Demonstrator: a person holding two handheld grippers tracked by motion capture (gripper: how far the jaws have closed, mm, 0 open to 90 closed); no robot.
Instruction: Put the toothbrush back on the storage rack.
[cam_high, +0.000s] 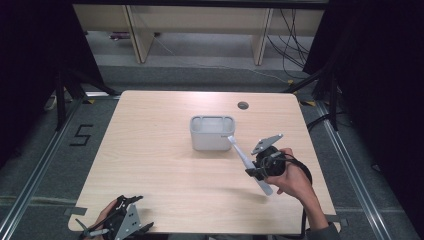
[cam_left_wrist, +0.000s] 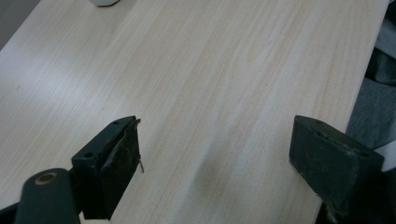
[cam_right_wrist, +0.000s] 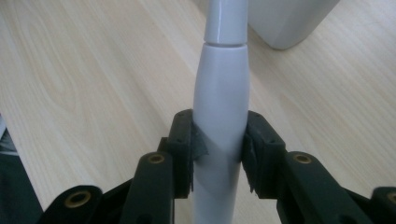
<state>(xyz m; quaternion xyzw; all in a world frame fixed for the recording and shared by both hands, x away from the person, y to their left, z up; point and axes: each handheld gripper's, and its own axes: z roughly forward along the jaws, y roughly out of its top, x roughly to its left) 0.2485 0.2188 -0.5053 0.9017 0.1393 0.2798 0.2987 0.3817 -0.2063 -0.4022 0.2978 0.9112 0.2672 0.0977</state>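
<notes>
One white toothbrush-like handle (cam_high: 248, 164) sits clamped in my right gripper (cam_high: 256, 171), lifted above the table (cam_high: 165, 165), its long axis slanting up toward the white container (cam_high: 212, 132). My left gripper (cam_left_wrist: 215, 163) rests open, empty. No readable writing on either.

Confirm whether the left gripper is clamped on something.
No: the left gripper stands wide open over the bare wooden table, with nothing between its jaws.

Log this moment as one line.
right gripper: shut on toothbrush, off table | head by cup | left gripper: open, near edge
</notes>
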